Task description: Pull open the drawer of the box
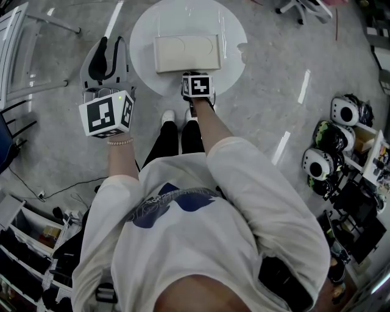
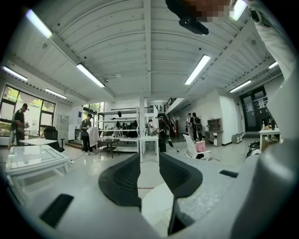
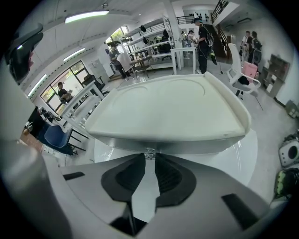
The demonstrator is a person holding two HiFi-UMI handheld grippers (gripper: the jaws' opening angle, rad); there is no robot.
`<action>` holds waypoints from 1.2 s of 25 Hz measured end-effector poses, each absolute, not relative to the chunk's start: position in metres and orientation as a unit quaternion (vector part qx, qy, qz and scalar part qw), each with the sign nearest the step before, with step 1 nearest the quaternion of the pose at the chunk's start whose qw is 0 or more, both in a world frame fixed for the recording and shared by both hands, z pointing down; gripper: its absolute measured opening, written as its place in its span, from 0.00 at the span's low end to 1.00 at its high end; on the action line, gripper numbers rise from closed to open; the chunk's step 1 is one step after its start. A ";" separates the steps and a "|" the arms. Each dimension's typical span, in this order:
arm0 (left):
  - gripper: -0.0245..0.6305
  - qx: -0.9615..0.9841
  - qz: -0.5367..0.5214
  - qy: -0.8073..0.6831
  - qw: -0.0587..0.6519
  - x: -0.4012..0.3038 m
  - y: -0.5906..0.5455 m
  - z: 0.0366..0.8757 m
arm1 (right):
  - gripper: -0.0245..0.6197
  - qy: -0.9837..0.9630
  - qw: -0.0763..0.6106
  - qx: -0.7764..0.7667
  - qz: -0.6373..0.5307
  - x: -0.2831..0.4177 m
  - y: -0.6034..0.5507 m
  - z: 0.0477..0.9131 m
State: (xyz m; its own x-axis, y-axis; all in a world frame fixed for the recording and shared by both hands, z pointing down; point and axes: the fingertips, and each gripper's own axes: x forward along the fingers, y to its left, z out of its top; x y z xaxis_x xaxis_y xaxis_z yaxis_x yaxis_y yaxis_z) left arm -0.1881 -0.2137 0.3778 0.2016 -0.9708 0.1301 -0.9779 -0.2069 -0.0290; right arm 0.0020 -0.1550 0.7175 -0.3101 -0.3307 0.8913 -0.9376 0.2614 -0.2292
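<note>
The person's pale, loose shirt (image 1: 201, 244) fills the near ground, both arms reaching forward. The left tongs (image 2: 149, 157) are held out level over the floor, off the left edge of the surface. Their two black ribbed pads (image 2: 122, 179) stand apart, a clear gap between them and nothing in it.

The right tongs (image 3: 150, 159) tip steeply down at the near edge of the box (image 1: 186, 53). Their ribbed pads are drawn close together, and the tips pinch a small, clear, glassy knob (image 3: 149, 152). That knob sits at the middle of the drawer front (image 3: 187, 144), a smooth grey band running under the box's overhanging top. The drawer lies flush, not pulled out.

The box is cream, matt plastic, a low rectangle with rounded corners and two shallow round hollows in its lid. It rests near the middle of a round, glossy white surface (image 1: 146, 36), with bare rim all around it and free room on the near side between the box and the person's white shoes (image 1: 169, 116).

Beyond lies a polished grey floor (image 1: 268, 73) streaked with light reflections, open to left and right. A white chair (image 1: 301, 9) stands far off.
</note>
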 end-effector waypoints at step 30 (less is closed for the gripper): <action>0.21 0.779 0.048 -0.625 0.029 -0.176 -0.156 0.369 | 0.13 -0.702 0.393 0.425 0.414 0.012 -0.042 0.719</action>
State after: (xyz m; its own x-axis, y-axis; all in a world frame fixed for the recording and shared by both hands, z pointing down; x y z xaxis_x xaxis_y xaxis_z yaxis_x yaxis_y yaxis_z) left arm -0.1756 -0.1564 0.3692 0.2153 -0.9702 0.1111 -0.9758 -0.2182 -0.0138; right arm 0.0123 -0.0420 0.7191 -0.3300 -0.2715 0.9041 -0.9225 0.2958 -0.2479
